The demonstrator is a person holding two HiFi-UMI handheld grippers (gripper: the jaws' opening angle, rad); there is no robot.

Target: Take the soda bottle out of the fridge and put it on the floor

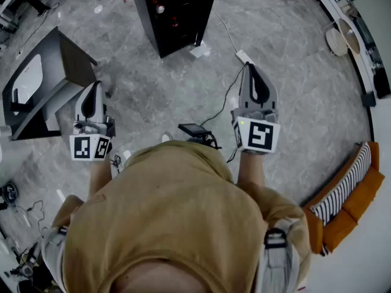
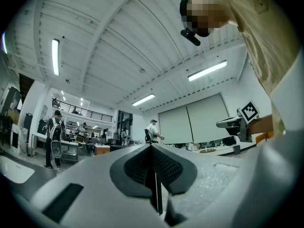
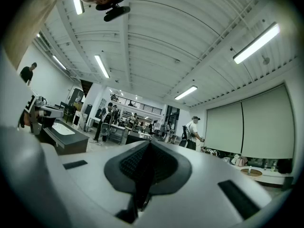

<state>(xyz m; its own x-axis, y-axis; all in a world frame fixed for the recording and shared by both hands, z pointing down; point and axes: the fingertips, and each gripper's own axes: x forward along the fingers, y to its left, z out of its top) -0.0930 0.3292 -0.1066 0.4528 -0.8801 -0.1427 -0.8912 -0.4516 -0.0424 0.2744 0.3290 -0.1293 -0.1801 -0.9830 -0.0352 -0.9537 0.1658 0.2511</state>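
A black fridge (image 1: 174, 11) stands on the grey floor at the top middle of the head view. Small reddish shapes (image 1: 160, 8) show through its dark front, and I cannot make out which is the soda bottle. My left gripper (image 1: 95, 89) is held out over the floor, left of and short of the fridge, jaws shut and empty. My right gripper (image 1: 253, 71) is out to the right of the fridge, also shut on nothing. In the left gripper view (image 2: 152, 147) and the right gripper view (image 3: 149, 144) the pads meet, with only a hall beyond.
A dark desk (image 1: 43, 84) stands at the left. A white power strip (image 1: 244, 57) with a black cable lies on the floor near my right gripper. A small dark device (image 1: 192, 130) sits by the person's feet. An orange sofa (image 1: 351, 194) is at the lower right. Several people (image 3: 194, 132) stand far off.
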